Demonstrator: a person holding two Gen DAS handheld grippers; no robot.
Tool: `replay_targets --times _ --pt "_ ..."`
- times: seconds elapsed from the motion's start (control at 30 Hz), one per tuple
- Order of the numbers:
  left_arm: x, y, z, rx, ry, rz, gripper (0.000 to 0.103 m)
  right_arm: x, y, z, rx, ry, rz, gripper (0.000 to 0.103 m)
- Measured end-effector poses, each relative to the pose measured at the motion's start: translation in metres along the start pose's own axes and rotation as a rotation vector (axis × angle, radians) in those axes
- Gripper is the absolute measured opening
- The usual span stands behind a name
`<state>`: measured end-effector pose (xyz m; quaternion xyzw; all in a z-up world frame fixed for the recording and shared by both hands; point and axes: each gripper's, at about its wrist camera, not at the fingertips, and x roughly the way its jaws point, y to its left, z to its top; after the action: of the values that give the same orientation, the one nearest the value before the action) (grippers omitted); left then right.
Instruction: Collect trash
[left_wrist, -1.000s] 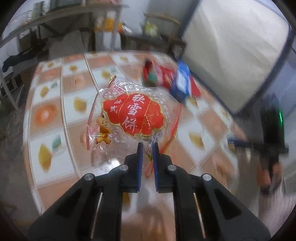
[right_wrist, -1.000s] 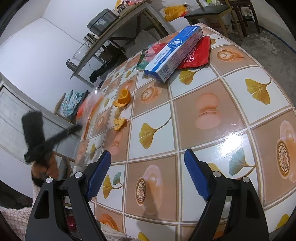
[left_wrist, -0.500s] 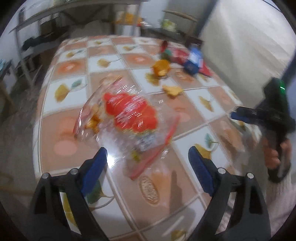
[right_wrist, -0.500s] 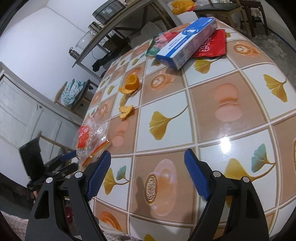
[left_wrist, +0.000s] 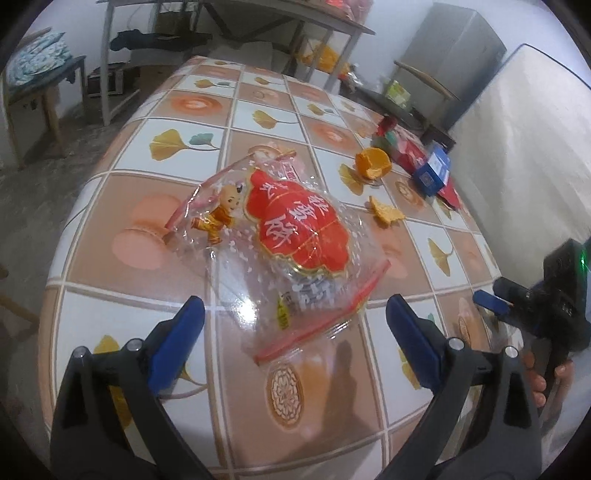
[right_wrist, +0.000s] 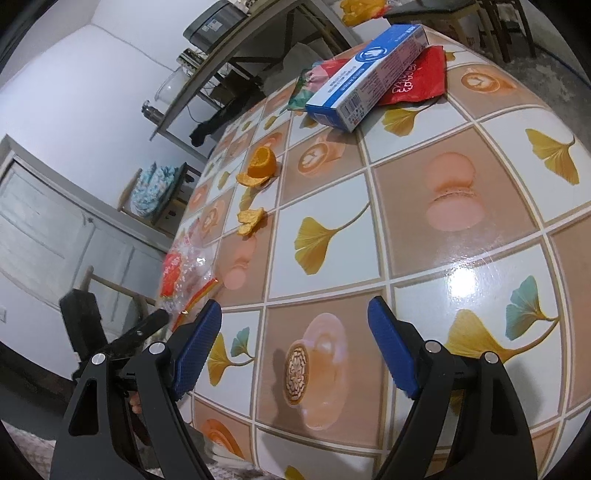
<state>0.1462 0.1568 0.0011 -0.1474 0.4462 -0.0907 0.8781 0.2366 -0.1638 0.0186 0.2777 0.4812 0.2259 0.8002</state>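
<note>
A clear plastic snack bag with a red label (left_wrist: 291, 236) lies flat on the tiled table (left_wrist: 110, 229), just ahead of my left gripper (left_wrist: 295, 339), which is open and empty. The bag also shows in the right wrist view (right_wrist: 184, 273). My right gripper (right_wrist: 295, 347) is open and empty above the table's near edge. Orange peel pieces (left_wrist: 373, 164) (right_wrist: 260, 166) and a smaller peel (right_wrist: 250, 221) lie mid-table. A blue box (right_wrist: 365, 77) rests on a red wrapper (right_wrist: 417, 81) at the far end.
The right gripper and hand show at the right of the left wrist view (left_wrist: 546, 306). A metal-frame bench (left_wrist: 258, 22) and a stool with cloth (left_wrist: 37, 55) stand beyond the table. A white mattress (left_wrist: 524, 147) leans at the right.
My left gripper opened and let go of the snack bag, which now lies on the table near its front-left corner. The right gripper stayed open and barely moved.
</note>
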Motion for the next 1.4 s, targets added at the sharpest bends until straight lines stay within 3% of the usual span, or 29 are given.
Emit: replay_targets --times 0.17,0.33,0.43,0.5,0.63,0.9,1.13,1.27,1.4 --pt "-0.005 0.001 0.003 -0.072 -0.037 0.022 0.095 -0.002 -0.002 0.002 -0.001 -0.003 0.005 0.079" --pt "-0.009 -0.008 0.023 -0.048 -0.090 0.077 0.095 -0.004 -0.005 0.000 -0.005 0.000 0.017 0.079" --pt "0.005 -0.017 0.037 0.019 -0.086 0.120 0.095 -0.004 -0.004 0.000 -0.005 0.001 0.021 0.079" --pt "0.025 -0.023 0.040 0.091 -0.028 0.170 0.095 -0.003 -0.004 0.000 -0.002 0.000 0.023 0.079" --pt "0.040 -0.026 0.036 0.158 0.005 0.197 0.094 -0.006 -0.002 -0.002 -0.004 -0.002 0.014 0.079" --pt "0.035 -0.021 0.030 0.221 -0.040 0.155 0.061 -0.008 0.011 0.009 -0.061 0.019 -0.040 0.079" --pt "0.033 -0.018 0.028 0.236 -0.041 0.085 0.029 0.004 0.059 0.043 -0.203 0.048 -0.021 0.079" --pt "0.028 -0.015 0.024 0.231 -0.039 0.046 0.024 0.030 0.076 0.067 -0.256 0.069 -0.047 0.078" --pt "0.020 -0.015 0.016 0.244 -0.045 0.026 0.020 0.065 0.083 0.079 -0.311 0.126 -0.126 0.061"
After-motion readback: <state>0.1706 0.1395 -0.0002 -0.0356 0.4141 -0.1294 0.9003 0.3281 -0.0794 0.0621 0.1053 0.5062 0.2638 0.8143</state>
